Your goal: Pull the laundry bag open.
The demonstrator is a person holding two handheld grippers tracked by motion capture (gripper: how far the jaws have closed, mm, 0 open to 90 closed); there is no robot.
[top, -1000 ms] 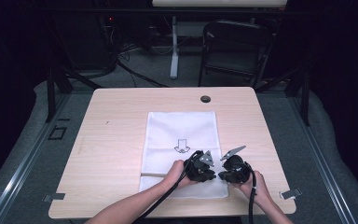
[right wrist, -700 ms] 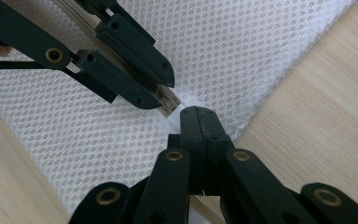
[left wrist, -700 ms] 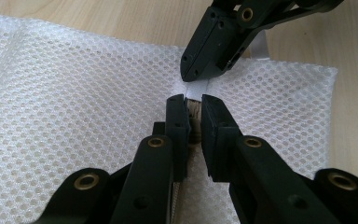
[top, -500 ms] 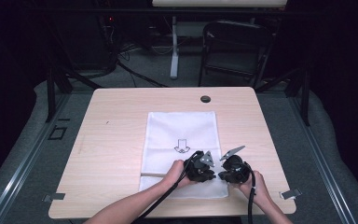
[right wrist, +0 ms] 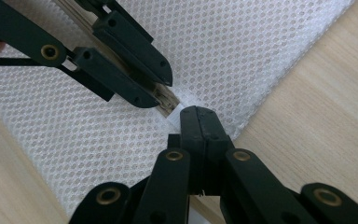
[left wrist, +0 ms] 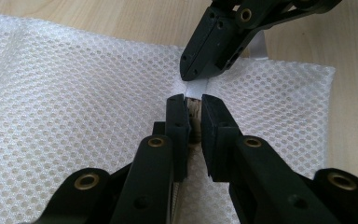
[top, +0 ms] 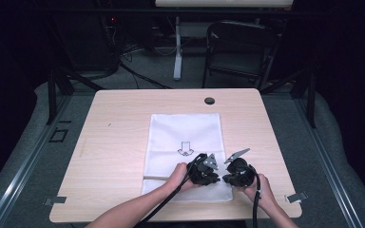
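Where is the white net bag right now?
The white net bag lies flat in the middle of the wooden table in the high view, and the left gripper and right gripper meet at its near right corner.

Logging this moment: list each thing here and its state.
White mesh laundry bag: flat on the table.
Thin wooden stick: pinched by left gripper.
White fabric tab: pinched by right gripper.
Light wooden table: bears the bag.
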